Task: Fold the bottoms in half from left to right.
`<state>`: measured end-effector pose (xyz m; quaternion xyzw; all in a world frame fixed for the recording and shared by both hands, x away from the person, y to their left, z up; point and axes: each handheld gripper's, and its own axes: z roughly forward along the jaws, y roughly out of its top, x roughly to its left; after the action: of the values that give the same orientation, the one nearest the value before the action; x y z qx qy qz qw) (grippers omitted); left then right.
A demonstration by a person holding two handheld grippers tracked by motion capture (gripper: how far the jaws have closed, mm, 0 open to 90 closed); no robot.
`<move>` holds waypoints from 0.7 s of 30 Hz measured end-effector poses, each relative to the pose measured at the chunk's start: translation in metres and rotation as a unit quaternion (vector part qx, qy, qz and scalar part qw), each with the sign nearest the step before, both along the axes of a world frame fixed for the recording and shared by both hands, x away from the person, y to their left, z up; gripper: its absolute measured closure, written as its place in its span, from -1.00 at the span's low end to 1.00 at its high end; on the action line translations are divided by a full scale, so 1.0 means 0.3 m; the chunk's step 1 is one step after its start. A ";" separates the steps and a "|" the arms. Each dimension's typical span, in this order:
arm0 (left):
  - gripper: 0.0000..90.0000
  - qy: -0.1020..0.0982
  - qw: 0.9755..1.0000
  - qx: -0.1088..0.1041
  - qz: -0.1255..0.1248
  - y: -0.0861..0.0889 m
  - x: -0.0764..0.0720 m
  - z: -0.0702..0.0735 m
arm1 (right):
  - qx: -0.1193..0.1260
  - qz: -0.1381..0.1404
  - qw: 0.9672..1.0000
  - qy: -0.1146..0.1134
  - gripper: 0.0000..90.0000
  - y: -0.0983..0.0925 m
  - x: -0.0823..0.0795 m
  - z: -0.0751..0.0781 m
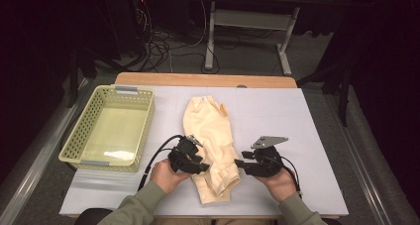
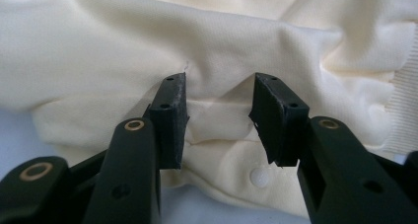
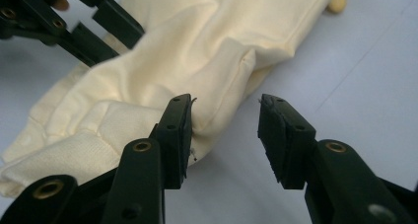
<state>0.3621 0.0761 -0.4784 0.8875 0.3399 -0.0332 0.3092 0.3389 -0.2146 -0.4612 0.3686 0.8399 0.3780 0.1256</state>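
A cream garment (image 1: pixel 208 128) lies folded lengthwise in the middle of the table, its ribbed cuff end toward me. My left gripper (image 1: pixel 202 164) rests on the garment's left side near that end. Its jaws stand apart in the left gripper view (image 2: pixel 219 93), with a fold of the garment (image 2: pixel 148 36) and a white snap button (image 2: pixel 260 176) just past them and nothing pinched. My right gripper (image 1: pixel 239 162) sits at the garment's right edge, open (image 3: pixel 226 116). Its left jaw touches the cloth (image 3: pixel 197 46), and bare table shows in the gap. The left gripper's black fingers (image 3: pixel 116 19) are at the far side of the garment.
A pale green plastic basket (image 1: pixel 124 93) stands at the table's left side, its floor bare. The white tabletop (image 1: pixel 277 116) stretches right of the garment. Beyond the table's far edge are cables on the floor and another desk's legs (image 1: pixel 210 31).
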 end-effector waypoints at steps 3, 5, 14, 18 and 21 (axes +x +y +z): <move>0.25 0.004 1.000 0.000 0.002 0.000 -0.001 -0.009 | 0.003 0.009 1.000 -0.003 0.26 0.023 0.001 0.010; 0.28 0.005 1.000 0.006 -0.001 -0.005 0.000 -0.014 | 0.001 0.015 1.000 -0.004 0.28 0.040 0.002 0.014; 0.58 0.003 1.000 0.008 0.000 -0.020 -0.003 -0.033 | -0.015 0.025 0.999 0.012 0.46 0.063 0.006 -0.021; 0.79 0.002 1.000 0.013 -0.004 -0.032 -0.008 -0.044 | -0.027 0.020 0.999 0.034 0.85 0.050 0.009 -0.066; 0.86 0.003 1.000 0.015 -0.006 -0.034 -0.007 -0.047 | -0.033 0.024 0.998 0.047 0.96 0.050 0.012 -0.088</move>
<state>0.3599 0.0659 -0.4923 0.8937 0.3362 -0.0324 0.2952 0.3425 -0.1994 -0.4875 0.3615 0.8654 0.3353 0.0894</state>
